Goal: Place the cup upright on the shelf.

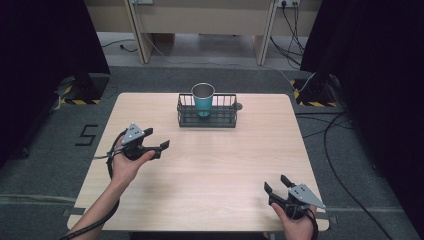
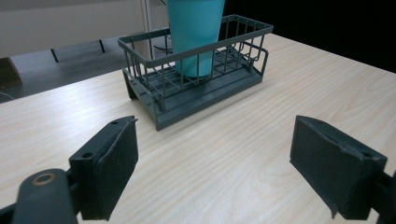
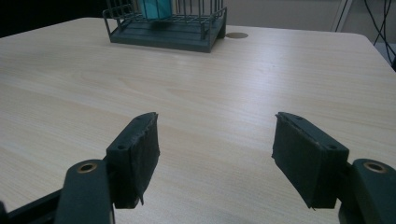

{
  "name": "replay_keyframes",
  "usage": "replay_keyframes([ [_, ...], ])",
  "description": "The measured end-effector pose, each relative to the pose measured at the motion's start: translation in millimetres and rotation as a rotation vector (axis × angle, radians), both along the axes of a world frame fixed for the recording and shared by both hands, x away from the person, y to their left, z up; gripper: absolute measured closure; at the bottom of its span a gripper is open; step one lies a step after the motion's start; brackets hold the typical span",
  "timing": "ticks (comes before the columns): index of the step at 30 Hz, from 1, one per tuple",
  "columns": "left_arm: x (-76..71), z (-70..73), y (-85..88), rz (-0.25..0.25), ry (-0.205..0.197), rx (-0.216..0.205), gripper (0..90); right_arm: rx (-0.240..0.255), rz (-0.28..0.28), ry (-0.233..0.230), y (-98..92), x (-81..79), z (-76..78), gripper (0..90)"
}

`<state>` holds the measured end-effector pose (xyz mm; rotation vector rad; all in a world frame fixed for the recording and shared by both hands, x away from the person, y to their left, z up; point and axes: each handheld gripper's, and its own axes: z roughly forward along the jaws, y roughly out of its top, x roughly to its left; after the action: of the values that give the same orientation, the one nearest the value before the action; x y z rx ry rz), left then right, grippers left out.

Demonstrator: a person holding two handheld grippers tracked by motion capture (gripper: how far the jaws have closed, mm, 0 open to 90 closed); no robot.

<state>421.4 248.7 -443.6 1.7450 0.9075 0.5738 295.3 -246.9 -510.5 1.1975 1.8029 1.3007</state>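
We're over a pale wood-grain tabletop (image 1: 210, 165), bare across its middle. At the far edge sits a dark wire rack (image 1: 207, 111), and a teal cup (image 1: 203, 100) stands upright inside it. Just beside the rack's right end there's a round hole (image 1: 238, 106) in the top. Our left gripper (image 1: 157, 145) hovers left of centre, fingers spread wide and holding nothing, aimed at the rack. Our right gripper (image 1: 276, 185) sits at the near right corner — fingers also apart, empty. Around us: grey carpet (image 1: 340, 200), black curtains (image 1: 45, 45) either side, cables (image 1: 330, 145) trailing right, pale furniture (image 1: 200, 20) behind.
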Motion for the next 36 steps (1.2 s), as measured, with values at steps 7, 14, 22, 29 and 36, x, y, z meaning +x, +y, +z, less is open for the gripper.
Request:
replay_keyframes([
  [7, -15.7, -7.1, 13.0, 0.016, 0.001, -0.008, 14.8, -0.001, -0.001, -0.002, 0.3, -0.1, 0.0, 32.0],
  [14, -28.5, -11.7, 24.6, 0.029, -0.002, -0.018, 14.8, -0.006, -0.001, 0.0, 0.5, -0.1, 0.1, 32.1],
  [22, -41.5, -22.1, 36.9, 0.039, 0.005, -0.029, 14.8, -0.008, -0.002, -0.001, 0.6, -0.1, 0.1, 32.1],
  [29, -50.0, -33.5, 45.9, 0.043, 0.02, -0.03, 14.8, -0.009, -0.003, -0.002, 0.6, -0.1, 0.0, 32.1],
  [36, -59.1, -53.0, 51.6, 0.05, 0.048, -0.044, 14.8, -0.006, -0.003, 0.002, 0.9, 0.1, -0.1, 32.2],
])
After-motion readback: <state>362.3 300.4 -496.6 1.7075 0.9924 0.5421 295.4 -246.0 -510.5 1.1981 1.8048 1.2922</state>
